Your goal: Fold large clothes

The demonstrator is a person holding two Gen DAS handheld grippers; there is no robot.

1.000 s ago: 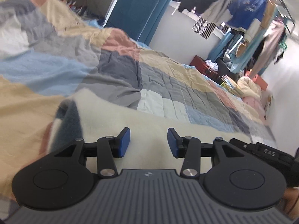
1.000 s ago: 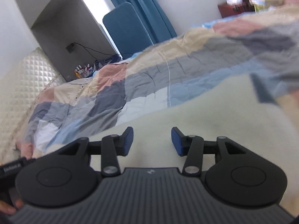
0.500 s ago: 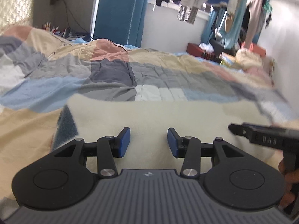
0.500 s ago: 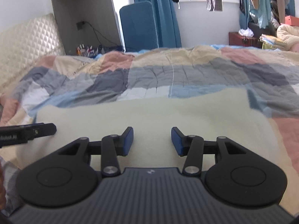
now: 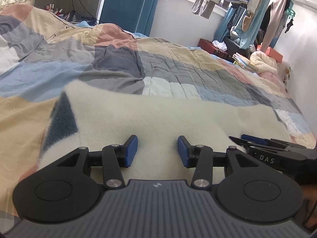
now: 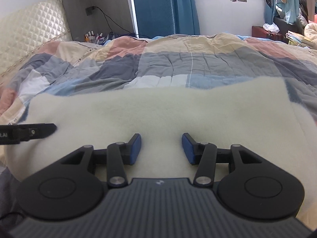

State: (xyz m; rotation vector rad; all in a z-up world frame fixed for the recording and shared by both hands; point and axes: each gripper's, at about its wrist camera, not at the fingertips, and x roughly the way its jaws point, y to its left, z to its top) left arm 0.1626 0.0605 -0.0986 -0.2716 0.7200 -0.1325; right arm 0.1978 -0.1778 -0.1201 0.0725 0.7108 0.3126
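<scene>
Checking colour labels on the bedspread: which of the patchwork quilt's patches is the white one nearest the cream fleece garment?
The white ribbed patch of the patchwork quilt, just beyond the cream fleece garment's far edge; neighbouring patches there are grey and blue.

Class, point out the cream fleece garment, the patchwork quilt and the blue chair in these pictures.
cream fleece garment (image 6: 158, 115): right wrist view, middle of its flat top.
patchwork quilt (image 6: 170, 65): right wrist view, grey patch beyond the garment.
blue chair (image 6: 153, 11): right wrist view, backrest.

The left hand-held gripper (image 5: 157, 151) and right hand-held gripper (image 6: 161, 149) sit side by side, jaws apart.
</scene>
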